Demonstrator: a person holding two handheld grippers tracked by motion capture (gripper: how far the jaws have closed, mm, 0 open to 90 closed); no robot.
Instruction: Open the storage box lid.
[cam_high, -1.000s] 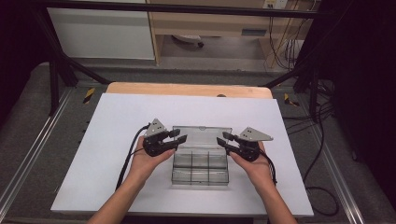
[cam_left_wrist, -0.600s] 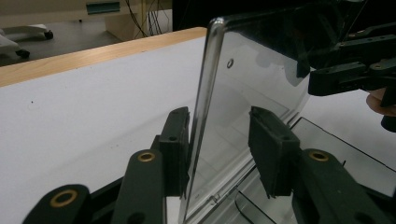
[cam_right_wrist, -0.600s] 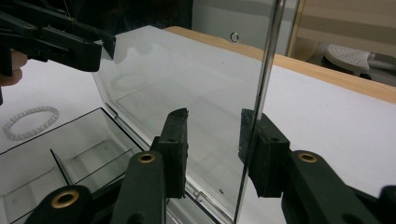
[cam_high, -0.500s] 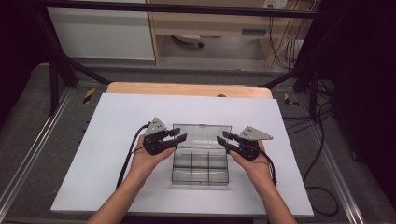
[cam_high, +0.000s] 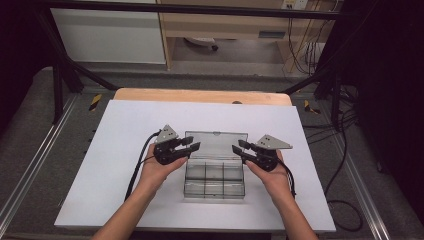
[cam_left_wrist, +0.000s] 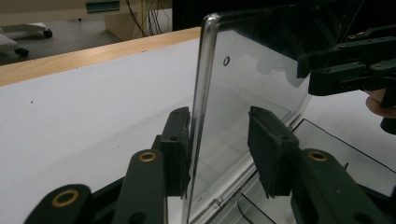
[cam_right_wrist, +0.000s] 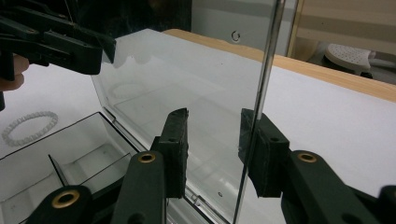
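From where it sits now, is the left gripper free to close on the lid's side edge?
Probably yes. The left gripper is open and its fingers already straddle the upright clear lid's edge. Nothing lies between them and the plastic, and the right gripper is at the opposite edge.

The box (cam_high: 215, 172) looks like clear, glossy plastic — its raised lid (cam_left_wrist: 243, 93) mirrors the room. Gripper jaws are matt black, pads faintly rough. The table (cam_high: 125, 125) is smooth matt white — wooden far edge.
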